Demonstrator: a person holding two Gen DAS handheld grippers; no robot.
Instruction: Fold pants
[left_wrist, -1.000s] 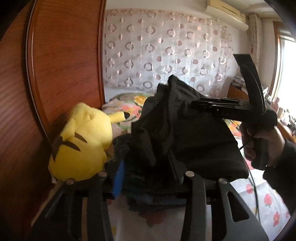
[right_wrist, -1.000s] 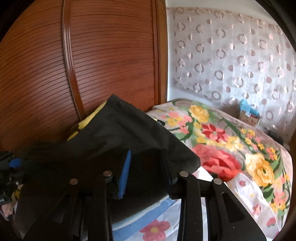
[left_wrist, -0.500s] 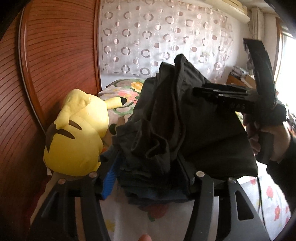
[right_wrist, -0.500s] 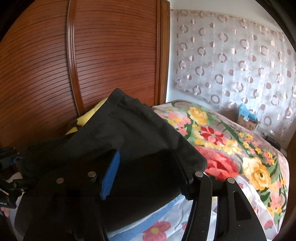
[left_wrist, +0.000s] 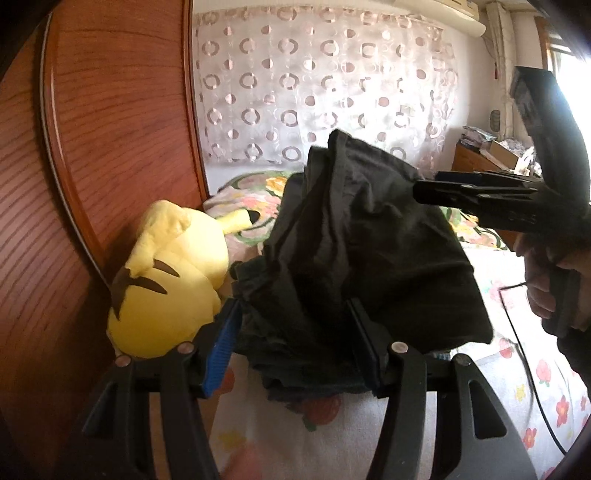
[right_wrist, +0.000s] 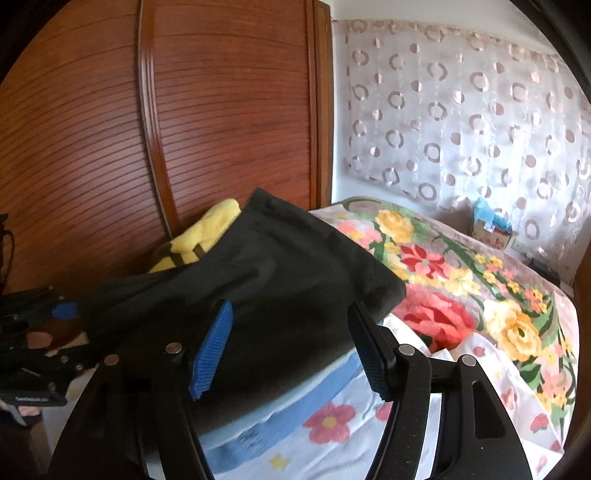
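1. Left tongs (left_wrist: 295, 343): jaws parted after opening a little; the bunched edge of the black pants (left_wrist: 354, 251) sits between the blue pads (left_wrist: 221, 345), which no longer pinch it.
2. Right tongs (right_wrist: 291, 347): jaws standing wide, having just been opening; the folded pants (right_wrist: 280, 280) lie between and ahead of the pads, not pressed. In the left wrist view these tongs (left_wrist: 424, 192) reach over the top of the pile, held by a hand (left_wrist: 550, 280).
3. Pants: a folded black heap resting on the bed (right_wrist: 461, 295), on a blue-edged sheet (right_wrist: 295, 406).
4. Yellow plush toy (left_wrist: 170, 280): just left of the pants, against the wooden headboard (left_wrist: 92, 166).
5. Curtain (right_wrist: 461, 122): circle-patterned, behind the bed.
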